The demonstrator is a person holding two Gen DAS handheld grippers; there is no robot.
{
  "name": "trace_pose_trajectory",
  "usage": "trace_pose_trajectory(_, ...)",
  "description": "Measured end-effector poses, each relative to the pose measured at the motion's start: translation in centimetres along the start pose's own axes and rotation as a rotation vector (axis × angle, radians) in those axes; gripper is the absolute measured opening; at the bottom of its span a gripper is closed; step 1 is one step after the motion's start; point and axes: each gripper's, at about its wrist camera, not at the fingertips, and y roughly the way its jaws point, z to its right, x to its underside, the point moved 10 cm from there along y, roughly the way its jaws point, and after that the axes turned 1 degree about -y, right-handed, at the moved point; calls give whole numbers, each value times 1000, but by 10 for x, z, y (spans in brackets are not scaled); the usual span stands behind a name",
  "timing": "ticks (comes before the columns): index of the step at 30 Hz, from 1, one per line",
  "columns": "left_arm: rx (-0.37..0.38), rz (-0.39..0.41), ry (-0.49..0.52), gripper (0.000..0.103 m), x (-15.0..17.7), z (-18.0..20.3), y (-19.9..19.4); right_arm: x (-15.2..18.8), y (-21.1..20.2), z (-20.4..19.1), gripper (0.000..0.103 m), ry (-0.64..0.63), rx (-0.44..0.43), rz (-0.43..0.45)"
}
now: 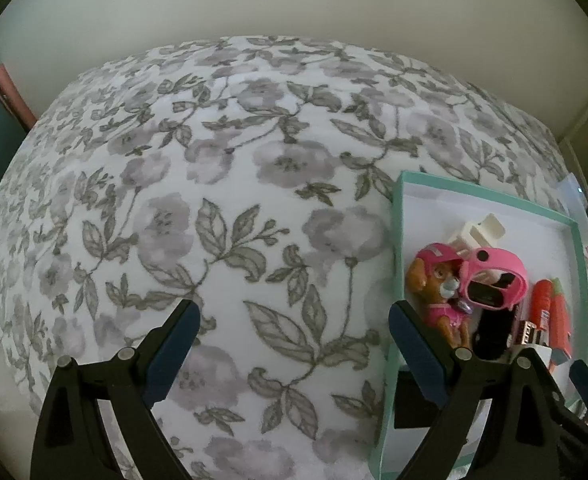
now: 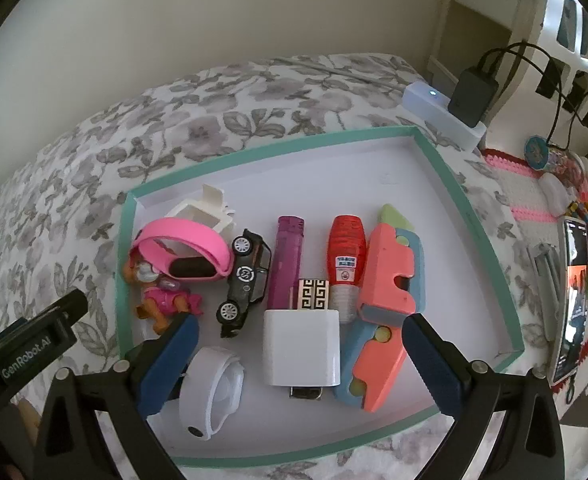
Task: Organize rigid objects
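A white tray with a teal rim (image 2: 278,148) lies on the floral bedsheet. It holds a white charger cube (image 2: 301,346), a gold-patterned block (image 2: 313,294), a purple lighter (image 2: 288,260), a red bottle (image 2: 345,256), a coral and blue toy (image 2: 385,280), a black toy car (image 2: 246,280), a pink band (image 2: 182,256), a pink dog figure (image 2: 162,300) and a white band (image 2: 214,392). My right gripper (image 2: 297,324) is open above the cube, pads clear of it. My left gripper (image 1: 294,320) is open over bare sheet, left of the tray rim (image 1: 397,216).
The floral sheet (image 1: 214,200) stretches far left of the tray. Right of the tray are a phone (image 2: 573,300), a pink crochet mat (image 2: 533,184) with trinkets, and a white power strip (image 2: 441,114) with a black adapter (image 2: 473,96). A wall runs behind the bed.
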Motion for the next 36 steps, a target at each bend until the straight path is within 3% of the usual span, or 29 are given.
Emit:
trace_pose_trajectory(10,-54,69,37,96,2,-15,-29,7,-21,-8,103,-13,-12,30)
trace_pose_trajectory(18,-90,169,114,96,10,-25,-67,16,-47,-11,103,1,-47,74)
trace_pose_trajectory(28,-121,187,119,96,27,-46,-85,24,-74,-17,103,-1,-69,126)
trace_pose_trajectory(36,-103,207,132,96,36,-48,-95,31,-87,-26,103,-36,-60,153)
